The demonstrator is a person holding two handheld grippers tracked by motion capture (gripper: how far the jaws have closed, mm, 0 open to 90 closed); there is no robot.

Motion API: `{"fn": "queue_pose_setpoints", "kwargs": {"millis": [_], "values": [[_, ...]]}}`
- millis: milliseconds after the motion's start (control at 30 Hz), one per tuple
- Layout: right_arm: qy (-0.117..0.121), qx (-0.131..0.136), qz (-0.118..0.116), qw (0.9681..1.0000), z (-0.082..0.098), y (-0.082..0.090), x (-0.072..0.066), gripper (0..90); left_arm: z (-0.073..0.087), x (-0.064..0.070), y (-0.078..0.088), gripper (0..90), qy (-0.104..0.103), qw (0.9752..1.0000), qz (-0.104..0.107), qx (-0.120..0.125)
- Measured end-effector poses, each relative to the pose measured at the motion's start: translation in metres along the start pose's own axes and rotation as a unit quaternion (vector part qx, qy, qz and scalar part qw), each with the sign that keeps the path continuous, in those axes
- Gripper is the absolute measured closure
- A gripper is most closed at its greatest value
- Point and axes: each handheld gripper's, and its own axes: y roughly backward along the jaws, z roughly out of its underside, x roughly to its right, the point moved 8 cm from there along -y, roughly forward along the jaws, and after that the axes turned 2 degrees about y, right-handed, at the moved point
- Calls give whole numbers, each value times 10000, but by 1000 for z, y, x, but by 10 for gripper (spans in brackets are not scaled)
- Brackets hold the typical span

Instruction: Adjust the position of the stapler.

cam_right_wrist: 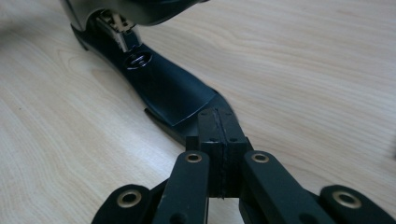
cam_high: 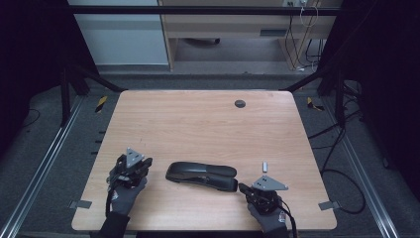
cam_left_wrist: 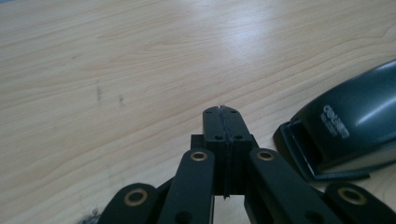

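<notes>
Black stapler (cam_high: pixel 202 175) lies flat near the tabletop's (cam_high: pixel 198 124) front edge, about mid-width, long axis running left-right. Right gripper (cam_high: pixel 244 188) sits by the front-right corner, jaws clenched w/ nothing between them, tips just at the stapler's right end; in the right gripper view they meet the stapler's base. Left gripper (cam_high: pixel 146 162) near the front-left corner, jaws also clenched on nothing, just beside the stapler's left end, apart from it. Small white piece (cam_high: pixel 265 166) near the right edge. Dark round grommet (cam_high: pixel 239 103) near the far edge.

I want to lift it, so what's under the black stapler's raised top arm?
Under the black stapler's raised top arm, a metal staple channel and the base's anvil dimple show. Staples inside cannot be seen.
</notes>
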Motion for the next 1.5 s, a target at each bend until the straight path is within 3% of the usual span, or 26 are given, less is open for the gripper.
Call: {"fn": "queue_pose_setpoints", "kwargs": {"millis": [133,200,300,500,667,800,933,1167,1233,1333,1500], "values": [[-36,219,167,9996,-4,6,9,900,-5,9,-19,899,-90,9998,143,-105],[-44,348,296,9989,-7,10,16,896,-4,14,-28,899,-57,9993,335,-152],[-173,425,446,9980,-8,14,26,875,1,20,-41,899,-52,9985,460,-303],[-313,493,632,9963,-6,23,43,892,4,32,-49,899,-158,9970,657,-378],[-268,417,589,9970,-6,21,40,900,6,29,-51,899,-126,9961,767,-428],[-248,410,576,9972,-6,20,40,900,11,29,-51,899,-162,9958,729,-522],[-260,373,565,9974,-5,19,40,900,15,29,-46,900,-99,9955,819,-471],[-236,185,310,9991,-1,11,31,900,19,33,-38,900,-179,9952,850,-457],[-133,108,299,9994,0,7,29,900,16,31,-40,900,-142,9945,959,-392],[-122,105,264,9995,0,6,26,900,9,27,-44,900,-53,9951,935,-306],[-183,126,255,9994,0,7,27,900,-8,36,-47,900,-239,9935,1092,-225]]}}
